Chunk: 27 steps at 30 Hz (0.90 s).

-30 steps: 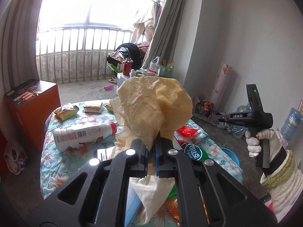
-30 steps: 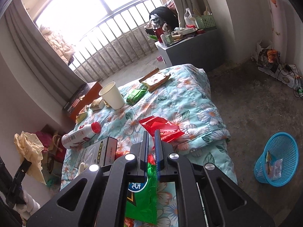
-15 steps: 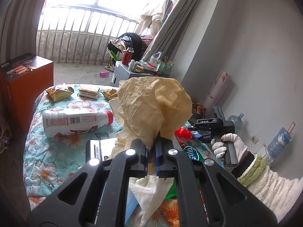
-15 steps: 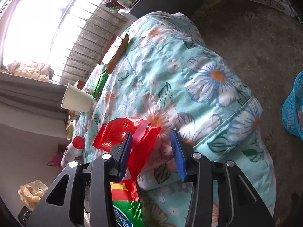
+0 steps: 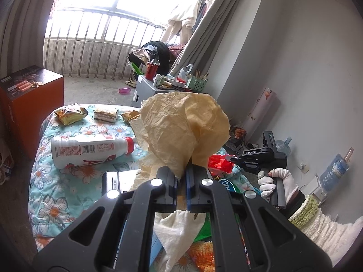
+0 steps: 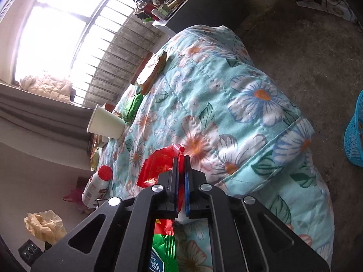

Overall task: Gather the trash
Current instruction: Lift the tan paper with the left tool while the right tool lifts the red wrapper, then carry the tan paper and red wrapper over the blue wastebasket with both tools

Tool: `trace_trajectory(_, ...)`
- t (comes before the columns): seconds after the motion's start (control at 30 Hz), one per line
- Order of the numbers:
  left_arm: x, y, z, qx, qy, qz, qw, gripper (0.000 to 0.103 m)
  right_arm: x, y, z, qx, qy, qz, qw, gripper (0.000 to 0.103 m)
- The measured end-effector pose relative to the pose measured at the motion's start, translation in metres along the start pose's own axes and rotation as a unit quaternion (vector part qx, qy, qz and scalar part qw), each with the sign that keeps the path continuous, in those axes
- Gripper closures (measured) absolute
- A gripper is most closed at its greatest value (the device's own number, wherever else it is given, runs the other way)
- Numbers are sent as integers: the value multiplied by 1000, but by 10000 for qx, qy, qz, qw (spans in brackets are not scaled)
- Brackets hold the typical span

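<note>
My left gripper (image 5: pixel 180 170) is shut on a crumpled yellow paper wad (image 5: pixel 181 122), held above the flowered quilt (image 5: pixel 56 195); a white tissue (image 5: pixel 179 229) hangs under the jaws. In the right wrist view my right gripper (image 6: pixel 180 158) is shut on a red snack wrapper (image 6: pixel 158 165) lying on the quilt (image 6: pixel 226 90). From the left wrist view that gripper (image 5: pixel 233 157) shows at the right in a white-gloved hand (image 5: pixel 279 176), its tips at the red wrapper (image 5: pixel 219 163). A green wrapper (image 6: pixel 163 249) lies under the right gripper's body.
Other litter on the quilt: a white bottle with a red cap (image 5: pixel 90 150), a paper cup (image 6: pixel 105 124) and several snack packs (image 5: pixel 70 113). A blue basket (image 6: pixel 355 136) stands on the floor at the right. An orange box (image 5: pixel 29 99) sits left of the bed.
The right gripper dropped toward the quilt, rolled, opened around the red wrapper and then shut on it. The left gripper kept its hold on the yellow paper and only rolled slightly.
</note>
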State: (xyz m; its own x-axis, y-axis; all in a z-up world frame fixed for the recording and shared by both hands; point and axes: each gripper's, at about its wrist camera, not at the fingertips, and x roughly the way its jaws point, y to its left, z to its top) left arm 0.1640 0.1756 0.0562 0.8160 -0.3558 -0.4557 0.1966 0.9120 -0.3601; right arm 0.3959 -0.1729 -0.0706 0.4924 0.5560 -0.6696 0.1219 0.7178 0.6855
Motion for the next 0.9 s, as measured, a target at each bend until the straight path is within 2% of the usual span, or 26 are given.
trace_trajectory(0.13, -4, -18, 4, 133, -38, -142, 9998, 99, -48, -6, -10, -56, -432, 210, 9988, 99)
trace_trajectory(0.27, 0, -47, 6, 349, 7, -395, 9986, 99, -104, -25, -20, -6, -943, 246, 9952, 99)
trace_trajectory(0.4, 16, -85, 5, 633, 188, -768, 9949, 99, -165, -61, -33, 139, -1494, 38, 9887, 99)
trace_trajectory(0.5, 38, -119, 2, 841, 464, -1093, 9894, 99, -205, -94, -48, 334, -1903, -266, 9808, 99)
trace_trajectory(0.67, 92, -192, -8, 1197, 1061, -1763, 9713, 99, -256, -157, -69, 839, -2493, -942, 9602, 99)
trace_trajectory(0.73, 119, -227, -14, 1317, 1356, -1911, 9632, 99, -270, -184, -77, 1081, -2671, -1214, 9499, 99)
trace_trajectory(0.9, 199, -323, -47, 1800, 2148, -2186, 9347, 99, -284, -250, -92, 1691, -2859, -1658, 9285, 99)
